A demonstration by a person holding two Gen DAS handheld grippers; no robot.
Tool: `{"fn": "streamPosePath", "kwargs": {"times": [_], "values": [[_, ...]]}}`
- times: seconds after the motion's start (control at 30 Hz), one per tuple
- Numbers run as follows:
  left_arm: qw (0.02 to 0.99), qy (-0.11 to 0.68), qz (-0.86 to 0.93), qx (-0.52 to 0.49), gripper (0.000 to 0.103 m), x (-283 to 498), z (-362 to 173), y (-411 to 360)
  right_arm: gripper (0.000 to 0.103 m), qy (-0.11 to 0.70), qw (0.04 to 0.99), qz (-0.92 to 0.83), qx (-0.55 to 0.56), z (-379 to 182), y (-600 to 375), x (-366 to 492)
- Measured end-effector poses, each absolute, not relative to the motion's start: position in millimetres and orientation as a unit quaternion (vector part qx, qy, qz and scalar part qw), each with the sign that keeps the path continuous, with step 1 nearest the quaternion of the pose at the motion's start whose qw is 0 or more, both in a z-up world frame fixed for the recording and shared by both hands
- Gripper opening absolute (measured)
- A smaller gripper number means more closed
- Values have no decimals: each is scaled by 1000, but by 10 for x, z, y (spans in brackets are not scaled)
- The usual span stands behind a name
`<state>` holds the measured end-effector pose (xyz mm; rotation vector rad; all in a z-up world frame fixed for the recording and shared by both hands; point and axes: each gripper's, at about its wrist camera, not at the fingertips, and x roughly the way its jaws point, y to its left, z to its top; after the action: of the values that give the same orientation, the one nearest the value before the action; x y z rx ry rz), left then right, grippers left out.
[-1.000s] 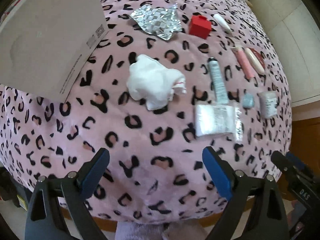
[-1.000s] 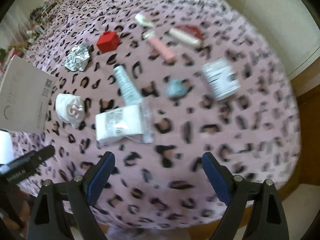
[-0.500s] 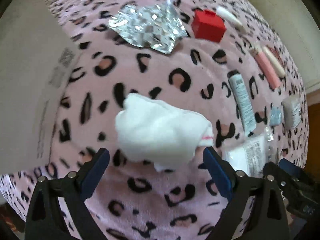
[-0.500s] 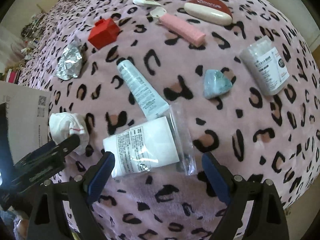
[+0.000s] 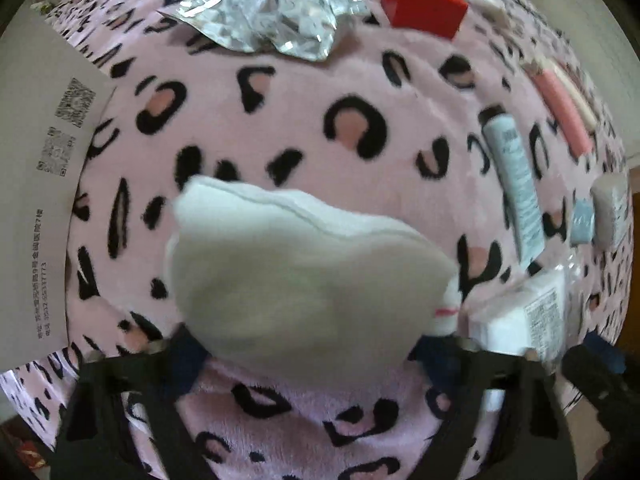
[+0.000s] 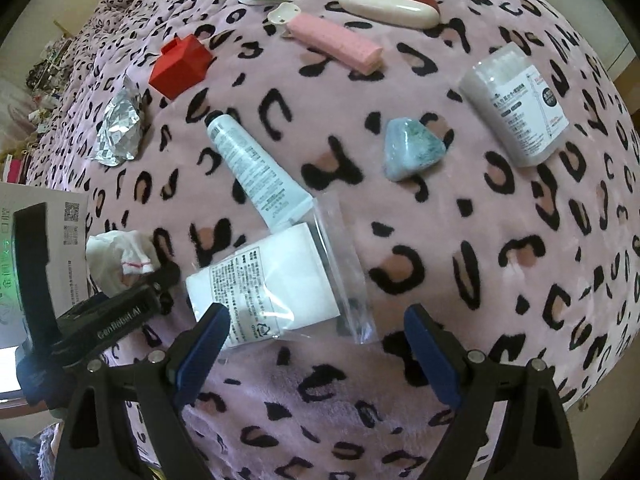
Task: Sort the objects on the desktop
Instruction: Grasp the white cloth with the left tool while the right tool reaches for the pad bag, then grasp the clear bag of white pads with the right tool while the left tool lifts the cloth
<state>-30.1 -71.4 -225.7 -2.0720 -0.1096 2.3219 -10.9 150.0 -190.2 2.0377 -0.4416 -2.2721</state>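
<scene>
Pink leopard-print plush blanket (image 6: 460, 216) covers the soft, rounded surface on which everything lies. At the left gripper (image 5: 308, 356) the fingers stand wide apart on either side of a crumpled white tissue wad (image 5: 304, 276), which fills the gap between them; whether the pads touch it yet I cannot tell, and nothing is clamped. The right gripper (image 6: 316, 350) is likewise spread wide and empty, hovering just over the near edge of a flat clear plastic packet of white pads (image 6: 276, 284). The wad looks feather-light, soft and easily crushed, so it should give under any squeeze; a hold across its bulky middle seems safest, since a loose flap would probably slip out. It is white with a thin red line at one edge, and it sits beside a pale cardboard box (image 5: 36, 184). Farther out lie a pale blue squeeze tube (image 6: 256, 168), a crinkled silver foil wrapper (image 5: 268, 8), a small red box (image 6: 180, 66), a pink bar-shaped pack (image 6: 336, 42), a blue-grey pebble-like lump (image 6: 412, 154) and a grey labelled pack (image 6: 516, 108).
</scene>
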Motion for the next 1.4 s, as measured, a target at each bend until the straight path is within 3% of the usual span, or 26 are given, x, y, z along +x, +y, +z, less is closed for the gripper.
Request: {"fn": "streamPosePath", "kwargs": {"times": [0.13,0.27,0.73,0.97,1.03,1.2,1.27,1.4], "values": [[-10,-68,747,-661,28,-264,-2259,-868,91,-137,35,-736,662,-1940,1448,-131],[-27,-73,753,-653,20,-196,-2219,-929,91,-136,41,-734,665,-1959,1385,-150],[-66,-109,758,-640,19,232,-1802,-1294,91,-66,70,-705,702,-2061,929,-229],[-59,-120,758,-639,19,311,-1727,-1330,92,-83,73,-691,714,-2118,855,-249],[-57,-122,758,-638,19,340,-1714,-1313,92,-55,79,-703,704,-1959,824,-226],[-57,-132,756,-639,19,338,-1712,-1331,92,137,197,-715,656,-1655,519,-197],[-57,-136,755,-639,19,336,-1711,-1338,92,158,214,-699,664,-1739,465,-219],[-57,-144,753,-640,19,334,-1709,-1352,92,116,220,-676,693,-2103,408,-235]]}}
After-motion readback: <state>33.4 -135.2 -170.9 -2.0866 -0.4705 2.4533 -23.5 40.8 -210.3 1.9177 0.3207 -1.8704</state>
